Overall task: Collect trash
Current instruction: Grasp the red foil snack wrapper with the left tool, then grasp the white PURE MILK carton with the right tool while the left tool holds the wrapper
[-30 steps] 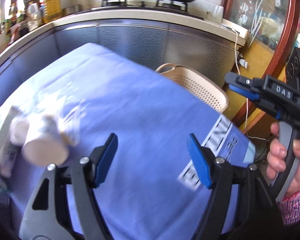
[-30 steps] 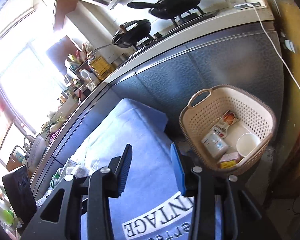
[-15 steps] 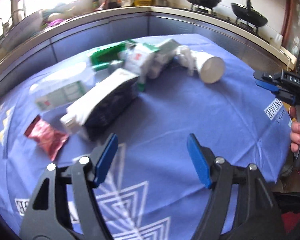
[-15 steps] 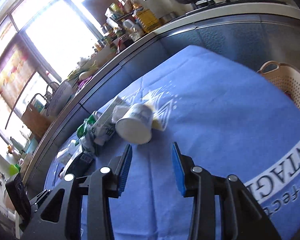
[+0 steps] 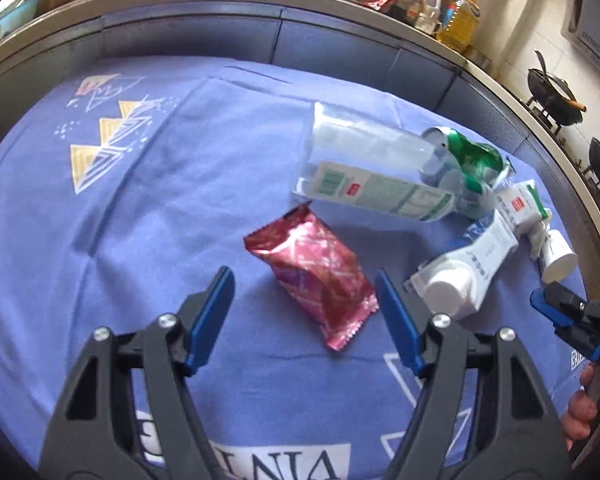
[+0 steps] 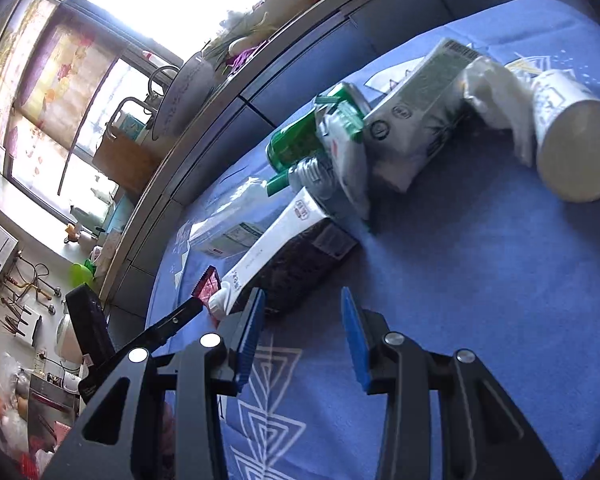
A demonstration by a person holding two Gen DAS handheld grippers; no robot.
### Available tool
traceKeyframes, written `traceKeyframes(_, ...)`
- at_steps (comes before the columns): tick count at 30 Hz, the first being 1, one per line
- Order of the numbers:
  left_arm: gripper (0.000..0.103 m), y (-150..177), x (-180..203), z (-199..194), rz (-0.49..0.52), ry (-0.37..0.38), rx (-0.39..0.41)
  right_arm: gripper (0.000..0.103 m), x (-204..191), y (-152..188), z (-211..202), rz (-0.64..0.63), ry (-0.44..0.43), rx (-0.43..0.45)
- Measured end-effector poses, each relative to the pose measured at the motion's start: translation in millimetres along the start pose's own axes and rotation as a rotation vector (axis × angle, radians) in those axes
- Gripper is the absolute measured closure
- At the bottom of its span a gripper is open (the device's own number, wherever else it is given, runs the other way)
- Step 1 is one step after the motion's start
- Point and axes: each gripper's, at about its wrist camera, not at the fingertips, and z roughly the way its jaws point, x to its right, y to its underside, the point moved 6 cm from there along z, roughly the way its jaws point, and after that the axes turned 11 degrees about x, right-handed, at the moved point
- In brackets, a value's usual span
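Observation:
Trash lies on a table with a blue cloth. A red foil snack wrapper lies flat just ahead of my open, empty left gripper. Behind it lie a clear plastic package with a green label, a crushed green can and a white carton. My right gripper is open and empty, just short of a dark-sided carton. Beyond that are the green can, a grey-green carton and a paper cup lying on its side.
A kitchen counter runs round the far side of the table, with bottles and pans on a stove. The right gripper shows at the right edge of the left wrist view.
Both grippers have swung left from the basket side of the table to the trash pile. The left gripper now faces the red wrapper close up; the right has closed in on the cartons.

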Motion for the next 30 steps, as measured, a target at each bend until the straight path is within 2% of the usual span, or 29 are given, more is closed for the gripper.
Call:
traceKeyframes(4,0.033,2,-2,20,-0.059,0.007,-0.029,0.062,-7,-7,24,0.044,0.007,-0.034)
traceKeyframes(9,0.032,-4,0,29,-0.048,-0.001,-0.008,0.062,-3,-13,42,0.125,0.016,-0.055)
traceKeyframes(10,0.034,-4,1,29,-0.046,0.011,-0.004,0.062,-3,-13,41,0.128,0.013,-0.051)
traceKeyframes(11,0.044,-4,3,29,-0.039,0.023,-0.001,0.061,-4,-15,41,0.130,0.014,-0.047)
traceKeyframes(12,0.048,-4,6,31,-0.029,0.034,-0.006,0.060,-6,-16,41,0.129,0.019,-0.044)
traceKeyframes(14,0.054,-2,12,32,-0.015,0.059,-0.008,0.052,-9,-17,45,0.131,0.032,-0.041)
traceKeyframes(17,0.058,2,26,31,0.000,0.120,-0.019,0.044,-14,-13,51,0.112,0.066,-0.045)
traceKeyframes(25,0.060,34,86,16,0.117,0.304,-0.071,0.036,-10,-10,52,0.071,0.121,-0.035)
traceKeyframes(30,0.060,54,131,2,0.198,0.440,-0.099,0.033,4,-14,35,0.031,0.177,0.000)
